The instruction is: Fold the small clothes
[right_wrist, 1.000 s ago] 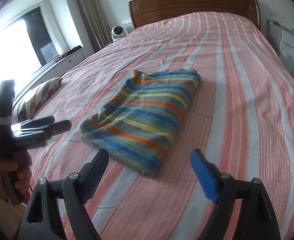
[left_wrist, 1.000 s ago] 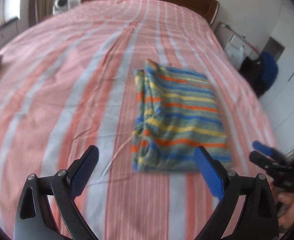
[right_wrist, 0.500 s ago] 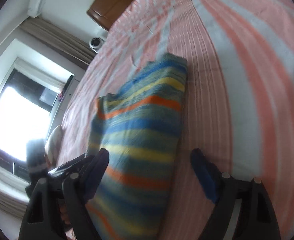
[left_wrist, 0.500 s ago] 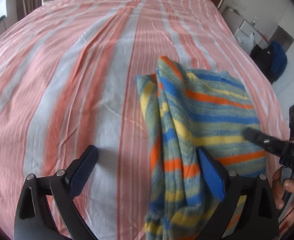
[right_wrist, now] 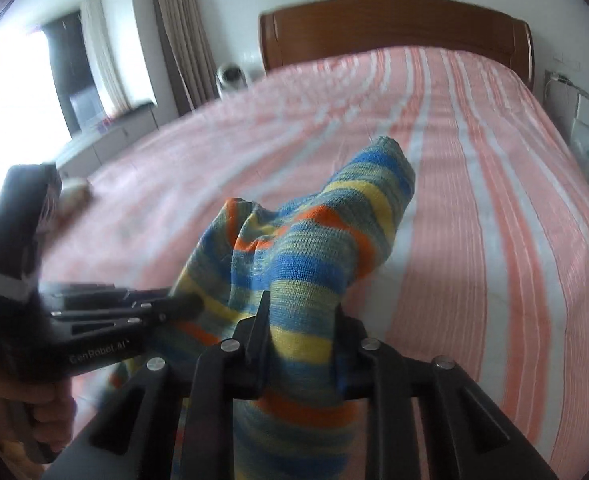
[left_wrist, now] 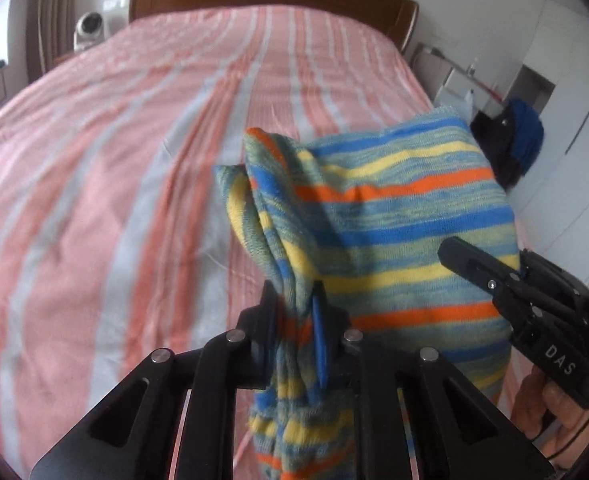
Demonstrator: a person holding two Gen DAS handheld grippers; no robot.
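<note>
A folded knit garment (left_wrist: 394, 208) with blue, yellow, orange and green stripes is lifted at its near edge above the pink striped bed sheet (left_wrist: 114, 200). In the left wrist view my left gripper (left_wrist: 296, 304) is closing its jaws on the garment's bunched left near corner, pads pressing the cloth. My right gripper (left_wrist: 454, 252) reaches in from the right, tips against the garment's right edge. From the right wrist, the right gripper (right_wrist: 300, 312) is closing its jaws on a thick fold of the garment (right_wrist: 326, 240). The left gripper (right_wrist: 174, 304) grips the cloth beside it.
A wooden headboard (right_wrist: 394, 28) closes the bed's far end. A small white device (left_wrist: 90, 30) stands at the far left corner. Curtains and a bright window (right_wrist: 14, 92) are left of the bed. White furniture and a dark blue bundle (left_wrist: 522, 140) stand to its right.
Both grippers went from wide open to closed on the garment's near edge. That edge has risen off the sheet, and both cameras have tilted up toward the headboard.
</note>
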